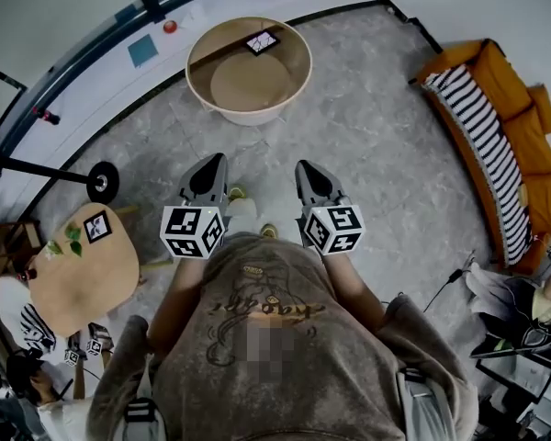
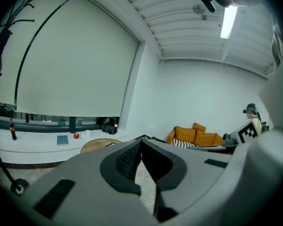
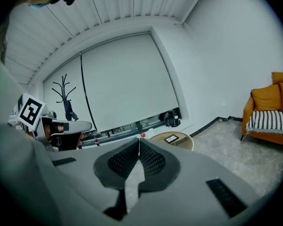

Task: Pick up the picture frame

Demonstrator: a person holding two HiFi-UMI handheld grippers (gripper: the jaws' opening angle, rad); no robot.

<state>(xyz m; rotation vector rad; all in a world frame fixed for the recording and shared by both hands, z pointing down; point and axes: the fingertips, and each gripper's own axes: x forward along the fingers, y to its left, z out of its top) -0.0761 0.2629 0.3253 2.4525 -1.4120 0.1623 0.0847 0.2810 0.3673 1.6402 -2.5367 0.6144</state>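
The picture frame (image 1: 262,41), small, dark-edged with a black and white picture, lies flat on the upper shelf of a round two-tier wooden table (image 1: 297,79) some way ahead of me. In the right gripper view the frame (image 3: 172,138) shows just past the jaw tips, on the table (image 3: 187,143). My left gripper (image 1: 215,160) and right gripper (image 1: 305,166) are held side by side in front of the person's body, pointing at the table and well short of it. Both are shut with nothing between the jaws. The table top (image 2: 96,145) peeks over the left gripper (image 2: 141,142).
An orange sofa with a striped cushion (image 1: 491,131) stands at the right. A small wooden side table (image 1: 78,278) with leaves and a marker card is at the left, beside a wheeled stand (image 1: 101,182). A window ledge (image 1: 119,72) runs behind the round table. Clutter lies at lower right.
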